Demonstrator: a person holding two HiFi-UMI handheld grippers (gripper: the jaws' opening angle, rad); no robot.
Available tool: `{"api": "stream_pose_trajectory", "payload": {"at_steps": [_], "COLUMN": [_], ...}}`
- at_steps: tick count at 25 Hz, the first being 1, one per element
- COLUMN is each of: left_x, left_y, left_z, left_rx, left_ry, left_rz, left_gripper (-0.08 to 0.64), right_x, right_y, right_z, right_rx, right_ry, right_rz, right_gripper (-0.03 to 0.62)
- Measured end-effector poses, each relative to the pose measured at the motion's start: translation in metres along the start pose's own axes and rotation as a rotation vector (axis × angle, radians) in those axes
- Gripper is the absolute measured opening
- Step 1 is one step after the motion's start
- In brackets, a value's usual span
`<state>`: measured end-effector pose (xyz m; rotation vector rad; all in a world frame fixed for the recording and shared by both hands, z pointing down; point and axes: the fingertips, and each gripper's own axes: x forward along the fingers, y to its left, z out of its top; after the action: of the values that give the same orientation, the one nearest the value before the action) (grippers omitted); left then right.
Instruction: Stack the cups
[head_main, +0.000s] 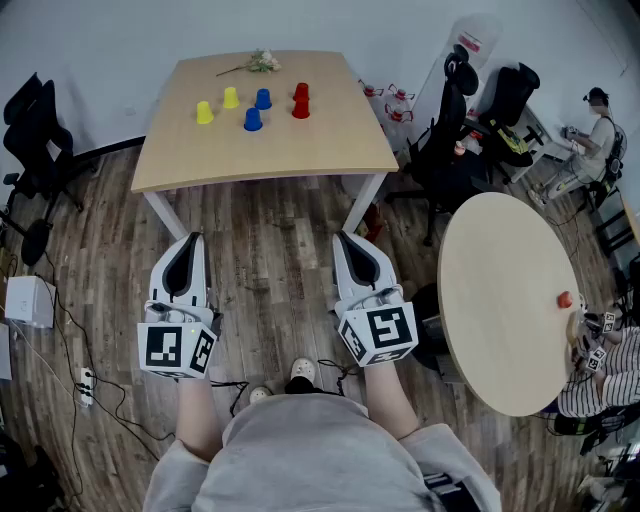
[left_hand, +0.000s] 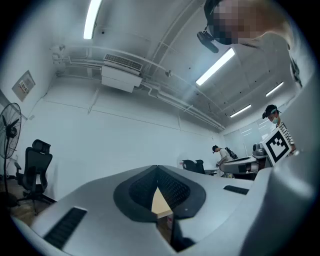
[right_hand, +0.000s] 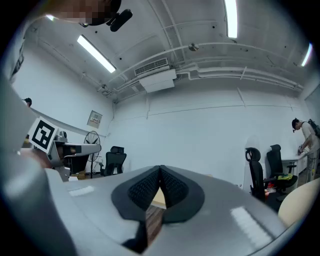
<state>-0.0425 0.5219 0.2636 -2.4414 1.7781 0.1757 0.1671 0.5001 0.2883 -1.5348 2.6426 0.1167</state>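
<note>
Left gripper view gives us the left gripper (left_hand: 158, 169) with its jaws pressed together and nothing between them. In the right gripper view we find the right gripper (right_hand: 160, 168) closed the same way, also empty. From the head view we see both held out side by side above the wooden floor (head_main: 270, 250), short of the near edge of the rectangular table (head_main: 300, 155) and well apart from the cups on it. There we count a yellow cup (head_main: 204, 113) and a second yellow cup (head_main: 231, 97). To their right stand a blue cup (head_main: 252, 119) and a second blue cup (head_main: 262, 99). The red cups (head_main: 301, 103) are further right, so close together that we cannot tell whether they are stacked. A flower sprig (head_main: 258, 63) lies near the far edge.
</note>
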Motion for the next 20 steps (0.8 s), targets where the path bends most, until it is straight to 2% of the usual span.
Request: {"api": "stream_pose_trajectory", "payload": {"at_steps": [13,17,20], "left_x": [0.023,0.036,0.045], "left_y": [-0.006,-0.010,-0.014], "left_z": [-0.006,-0.007,-0.010], "left_rx": [0.006,0.013,0.021], "left_ry": [-0.001,-0.005,-0.016], "left_rz": [0.007,0.018,0.025], "left_gripper": [0.008,0.008,0.008], "right_x": [0.015,0.025,0.030], "right_y": [-0.019,-0.035,-0.043], "right_z": [-0.004,-0.001,-0.004], "right_rx": [-0.004,0.001,0.009], "right_ry": [-0.009,-0.041,-0.057], "right_rz": [0.013,0.004,0.030], "right_gripper": [0.012,0.012,0.012]}}
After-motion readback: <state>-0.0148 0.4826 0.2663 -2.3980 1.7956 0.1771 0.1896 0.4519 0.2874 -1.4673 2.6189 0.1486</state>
